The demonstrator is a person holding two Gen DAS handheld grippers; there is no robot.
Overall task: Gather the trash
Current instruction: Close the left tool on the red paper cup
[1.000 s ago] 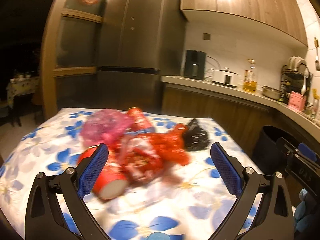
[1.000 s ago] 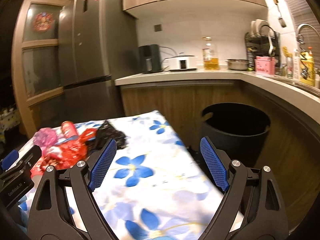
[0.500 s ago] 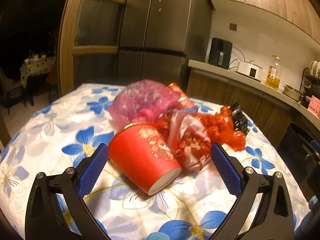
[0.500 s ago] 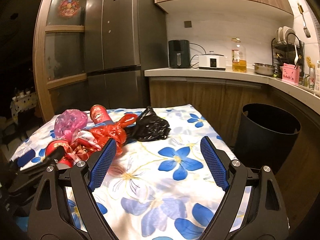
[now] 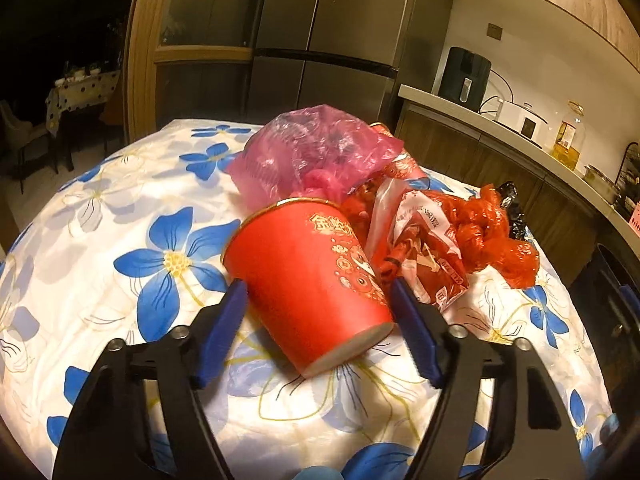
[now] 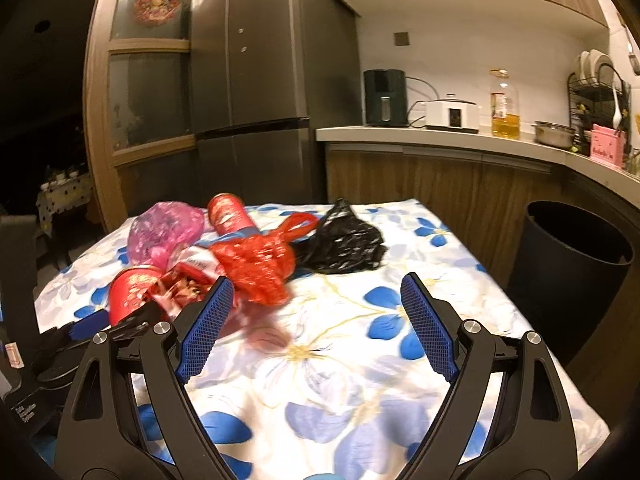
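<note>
The left gripper (image 5: 316,304) has the red cup (image 5: 308,280) between its jaws, which have just been closing; the blue pads sit right at the cup's sides, though I can't tell whether they press it yet, so I'd call it not yet gripped. The cup lies on its side on the table (image 5: 120,208), base toward the gripper. This looks like the first pick: next it needs a squeeze gentle enough not to crush the paper, then a lift clear of the wrapper (image 5: 424,256) touching it (that may drag along). The right gripper (image 6: 316,324) hangs spread and empty over bare cloth. Beyond lie the pink bag (image 5: 316,152), red bag (image 6: 256,260) and black bag (image 6: 344,244). The bin (image 6: 576,264) stands past the table's right edge, path open.
</note>
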